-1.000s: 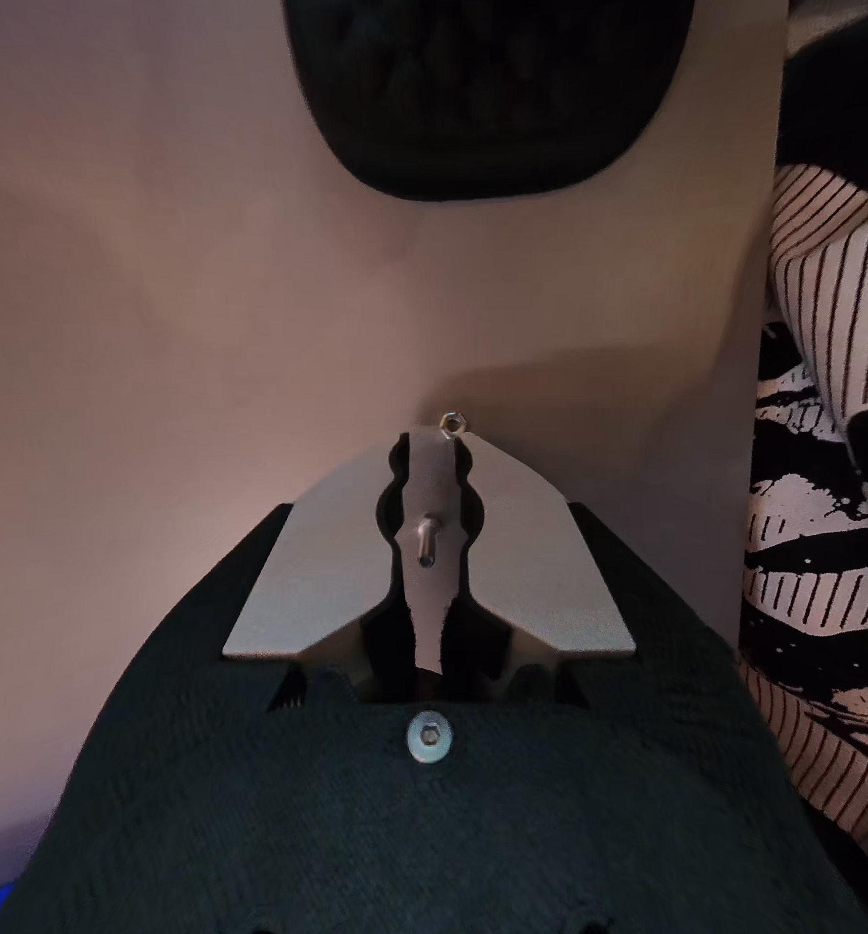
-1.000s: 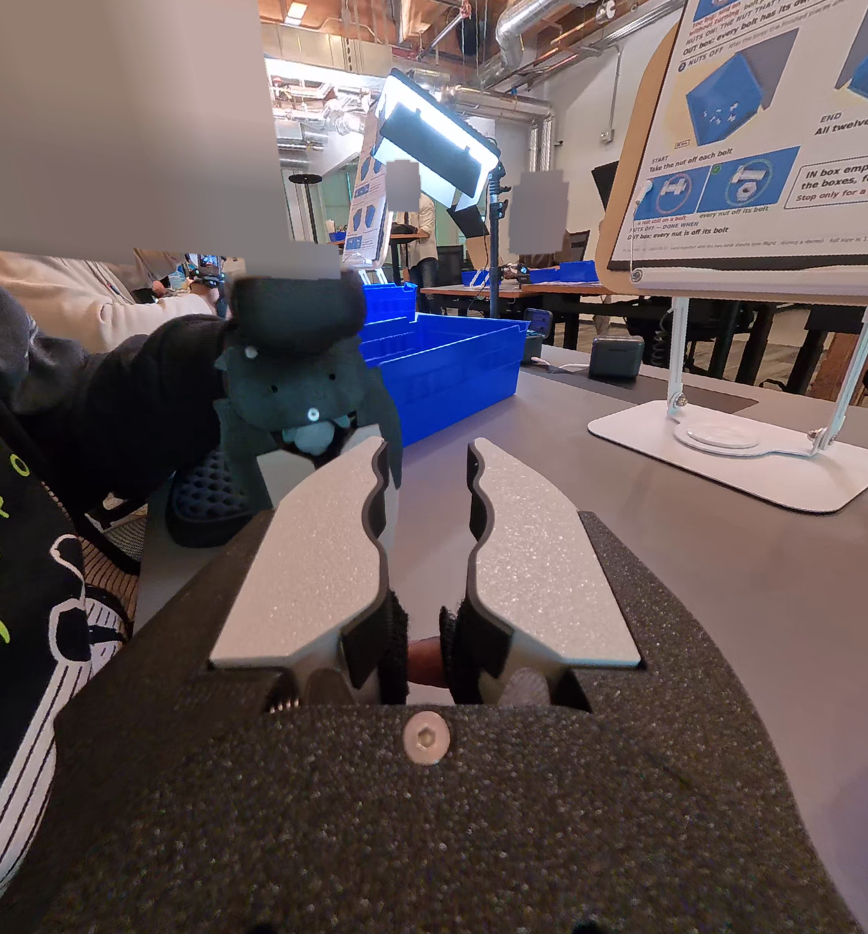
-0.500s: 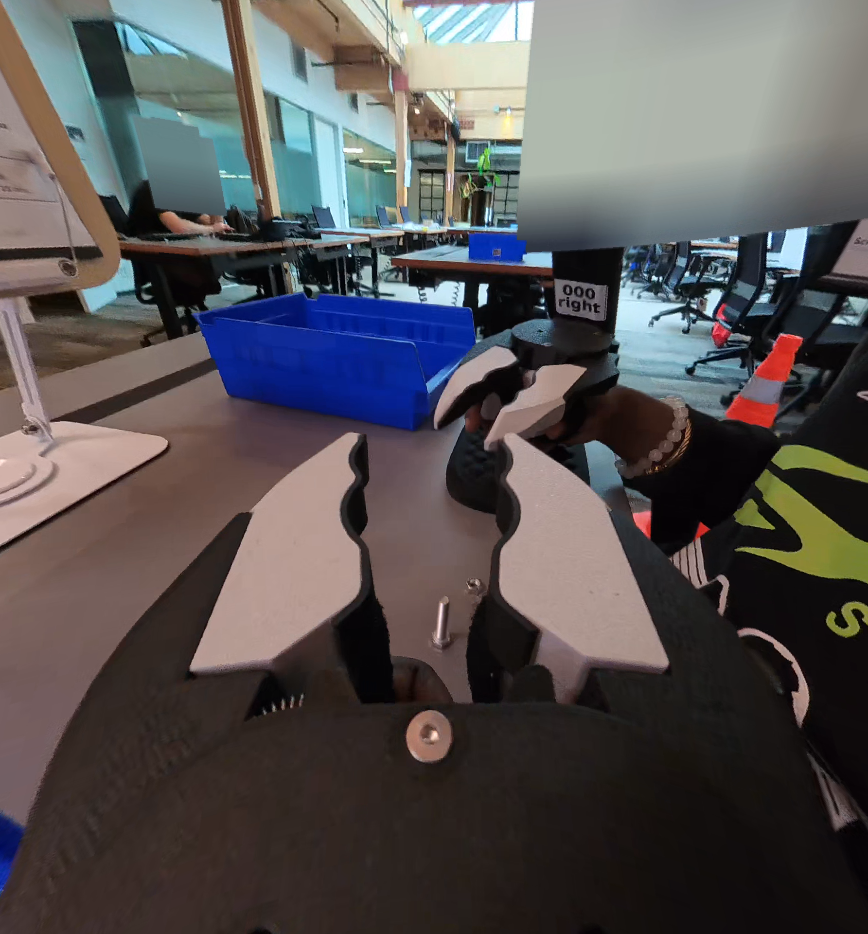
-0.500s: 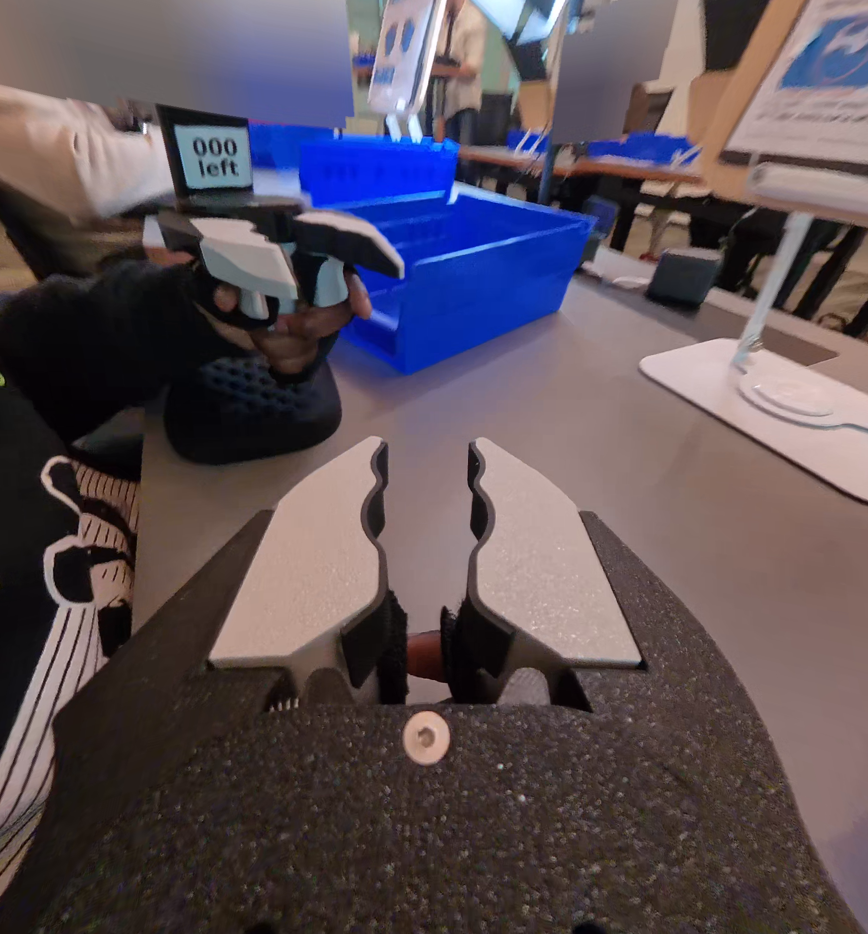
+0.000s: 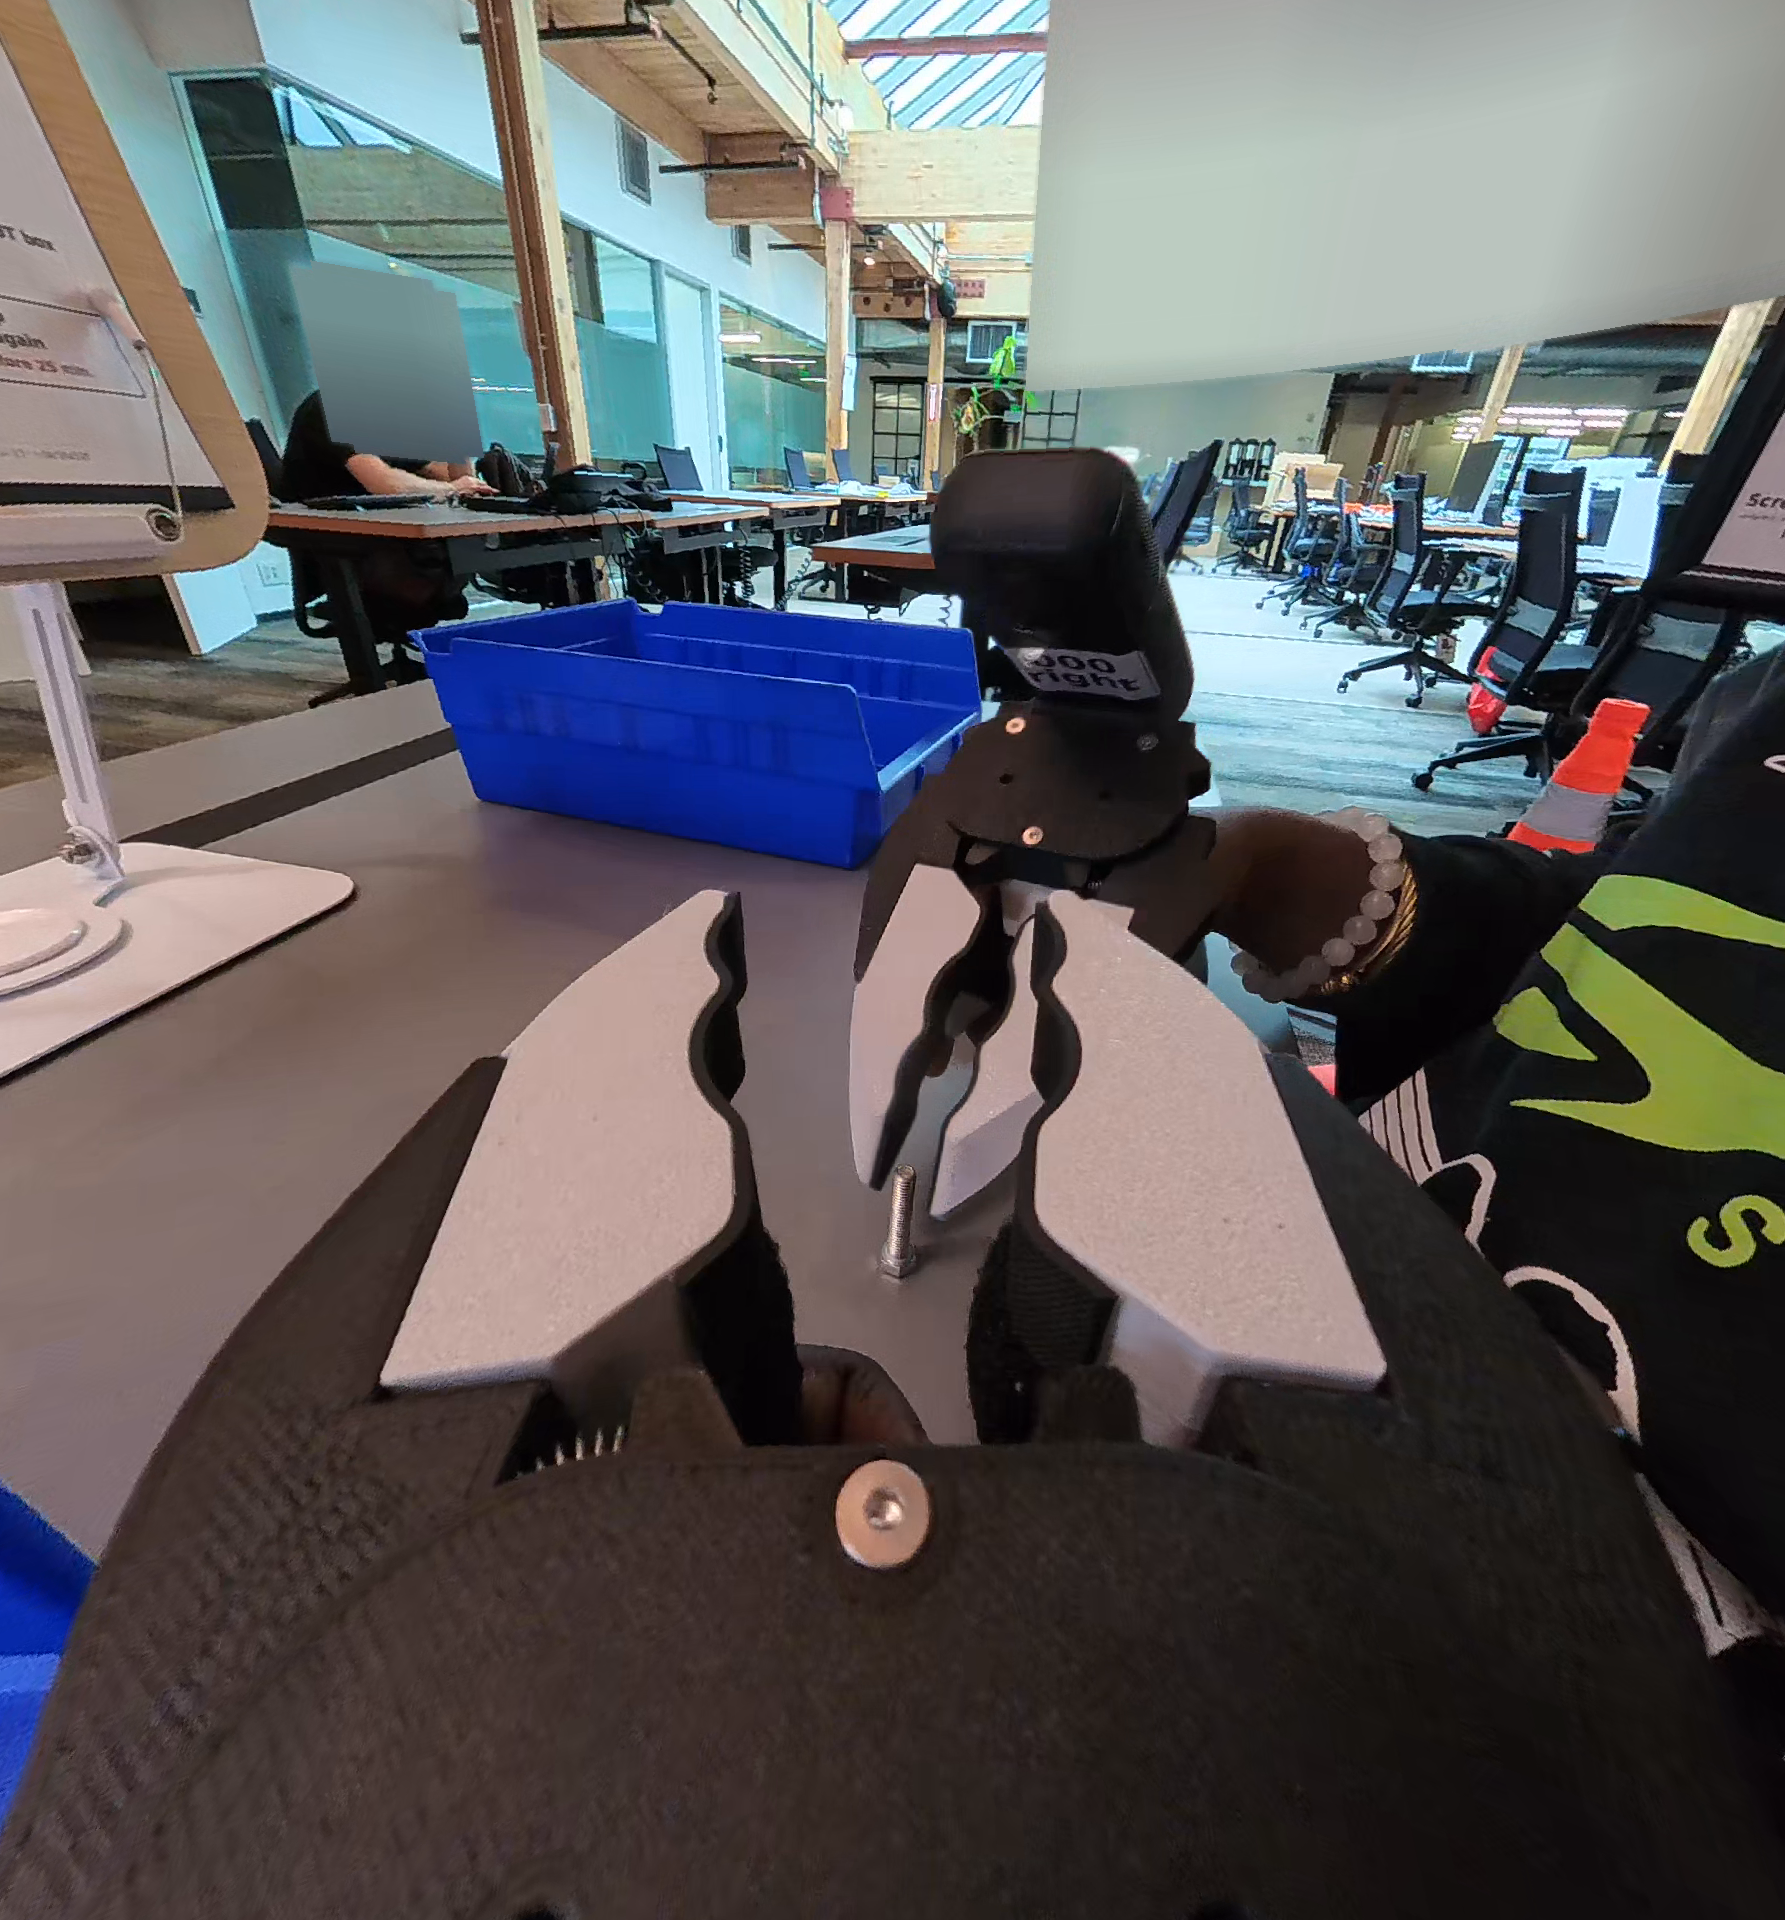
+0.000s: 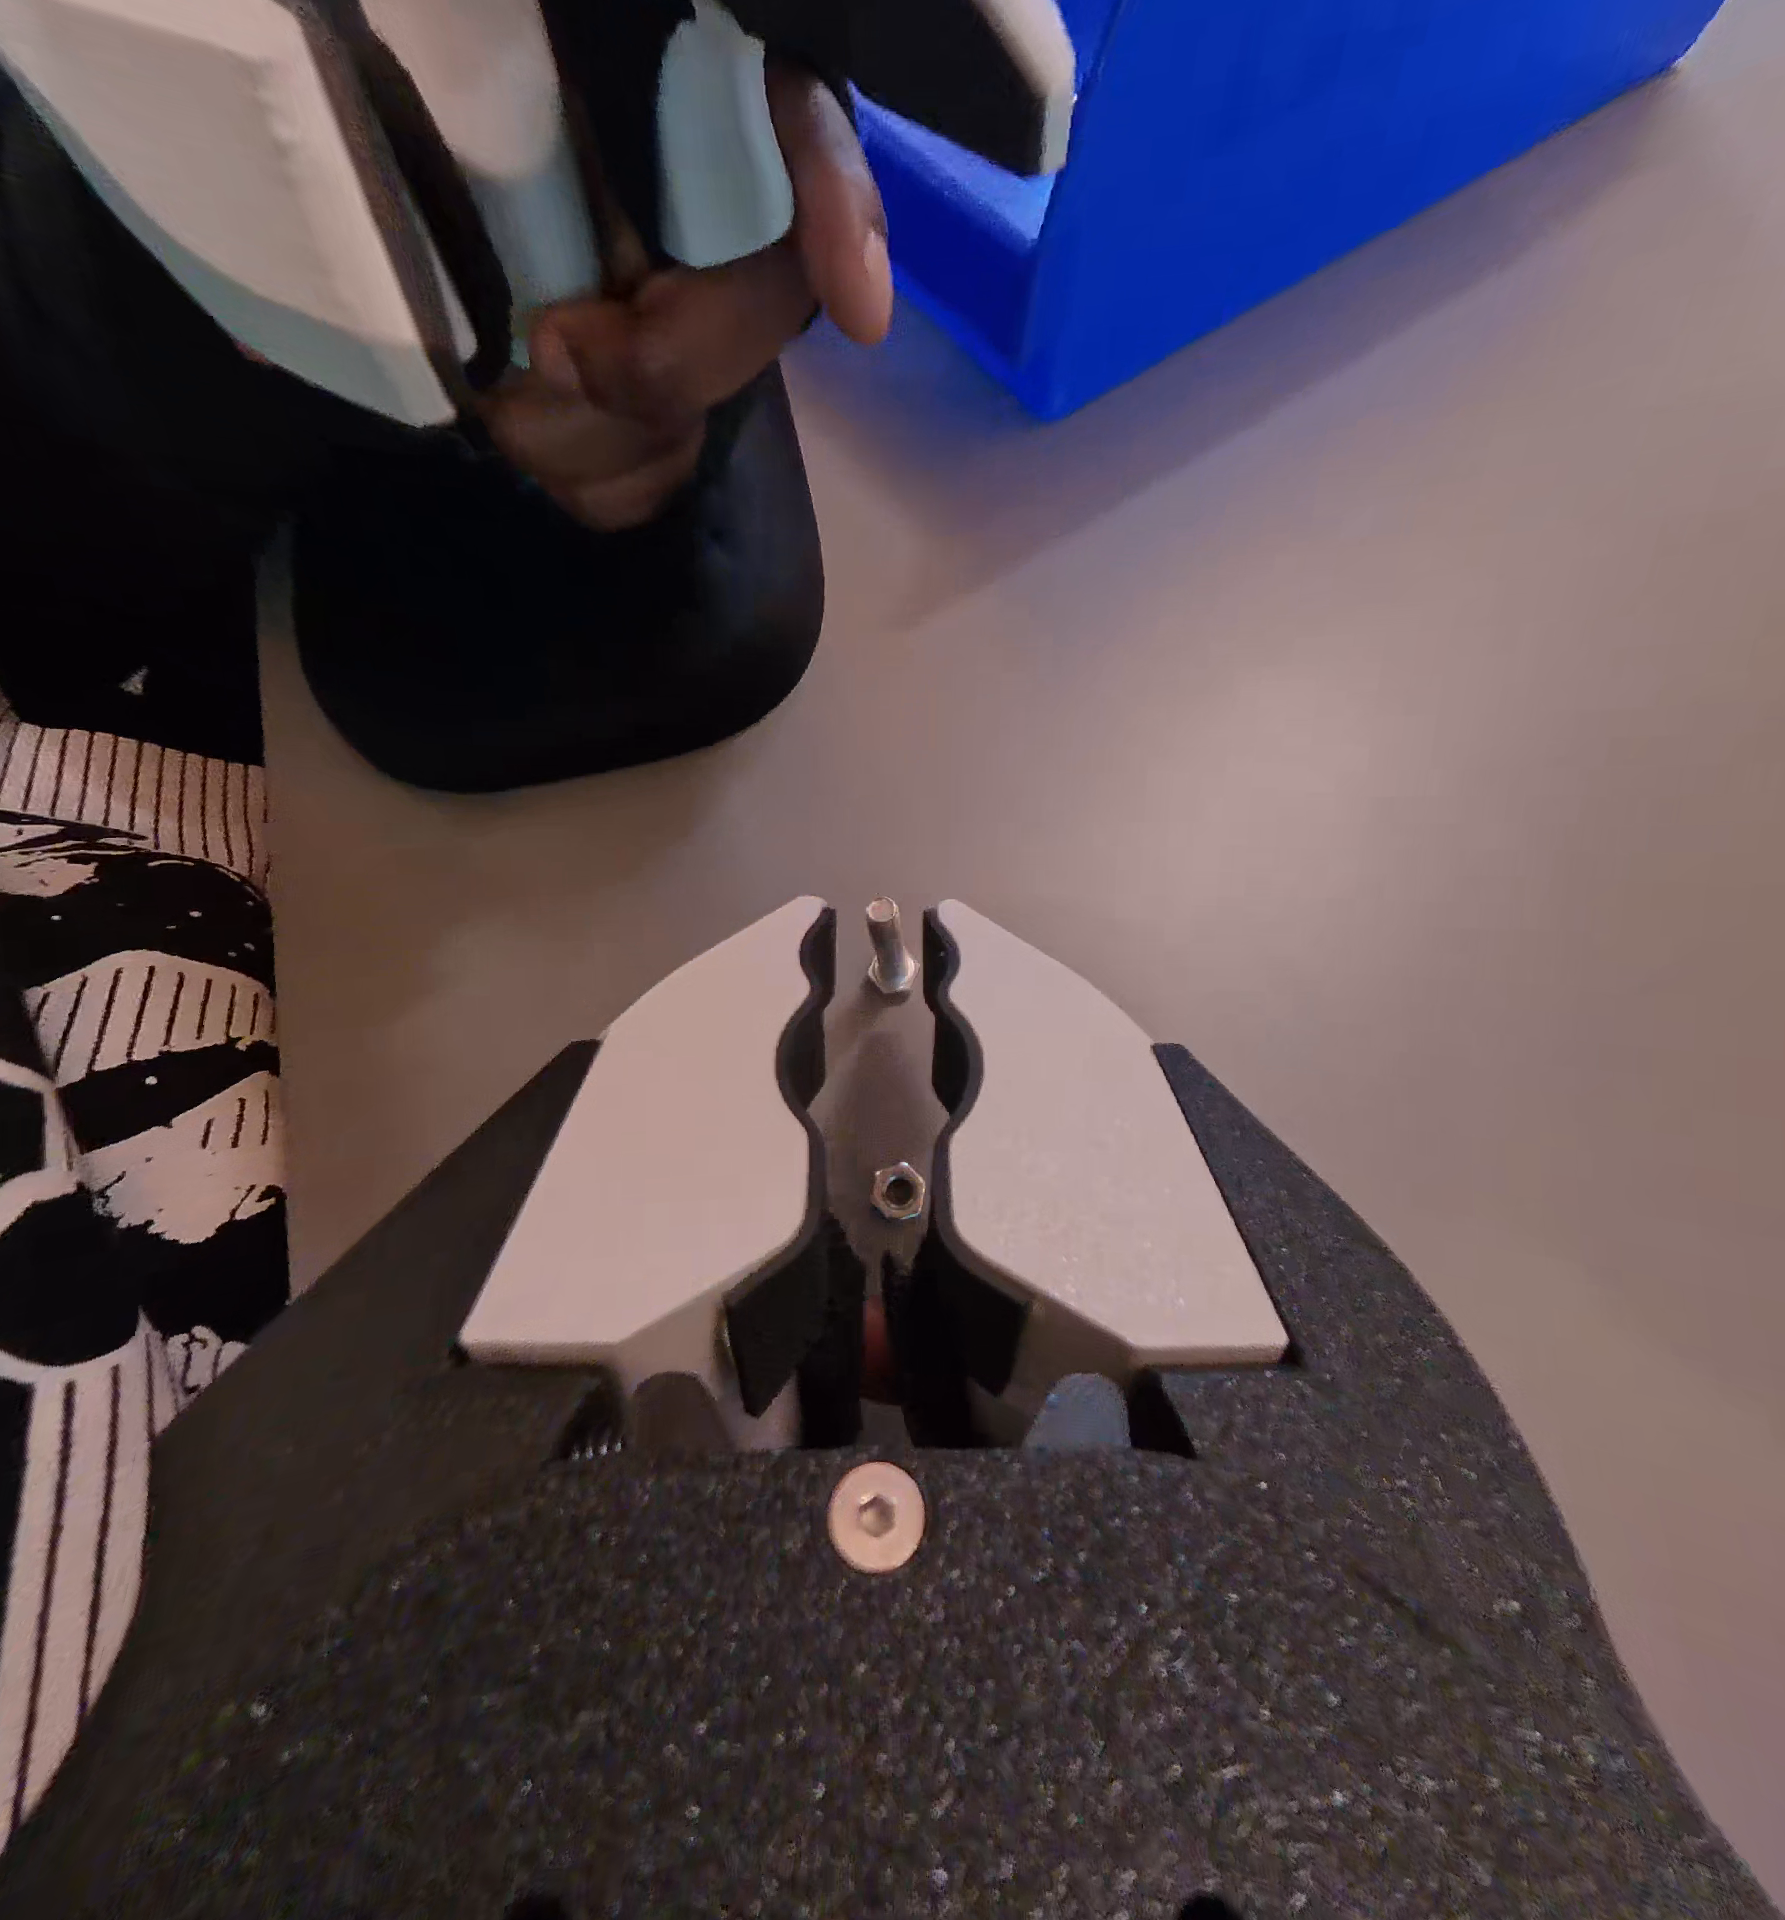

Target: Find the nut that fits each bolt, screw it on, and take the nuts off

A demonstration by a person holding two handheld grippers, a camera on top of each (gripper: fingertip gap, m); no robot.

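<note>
— Where do things stand?

— The bolt (image 6: pixel 886 951) stands upright on its head on the table (image 6: pixel 1387 831), right between the tips of the right tongs (image 6: pixel 877 920). These point straight down and are parted, touching nothing. The loose nut (image 6: pixel 895 1190) lies flat on the table farther back in the same gap, near the root of the fingers.

— And the left tongs (image 5: pixel 883 925)?

— Spread wide, empty, held low and level, with the bolt (image 5: pixel 898 1221) in front of their throat.

— How should the grasp go?

— I would lower the right pair a little, close on the shank below the top threads, squarely, so the bolt does not tip. Then the left pair can fetch the nut.
</note>
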